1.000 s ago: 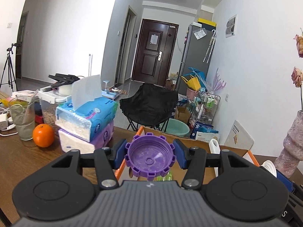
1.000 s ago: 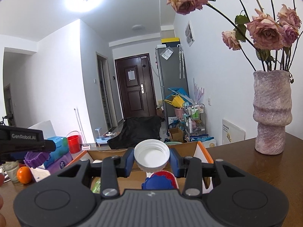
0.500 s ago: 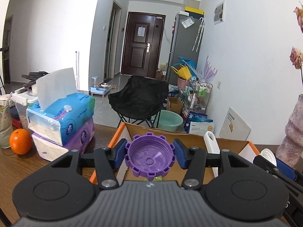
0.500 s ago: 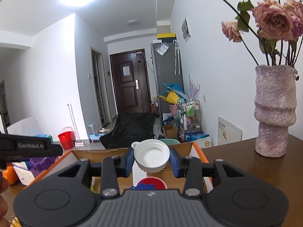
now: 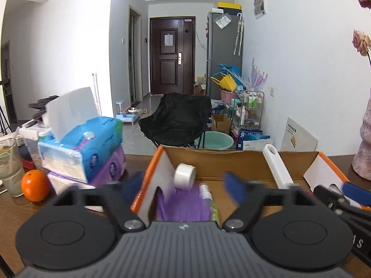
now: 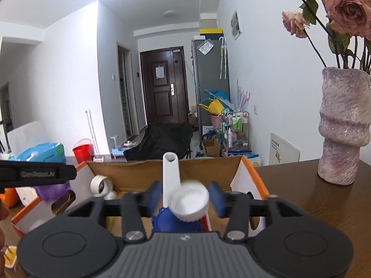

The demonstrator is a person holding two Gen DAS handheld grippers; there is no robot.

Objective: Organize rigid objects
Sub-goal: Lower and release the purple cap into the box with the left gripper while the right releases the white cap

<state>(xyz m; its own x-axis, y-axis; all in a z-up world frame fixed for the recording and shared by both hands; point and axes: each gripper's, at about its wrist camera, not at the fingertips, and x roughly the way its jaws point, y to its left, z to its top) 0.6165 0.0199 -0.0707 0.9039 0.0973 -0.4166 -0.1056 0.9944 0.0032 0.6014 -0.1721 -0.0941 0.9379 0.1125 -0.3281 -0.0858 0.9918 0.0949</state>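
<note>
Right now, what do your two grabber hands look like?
Each is black plastic with a ribbed grey top, two round black discs, silver screws and blue finger pads. The left gripper shows its blue pads; the right gripper matches it. Seen from the right wrist, the left gripper's black side bar carries grey lettering, too blurred to read.

Bright ceiling glare, motion-blurred foreground
</note>
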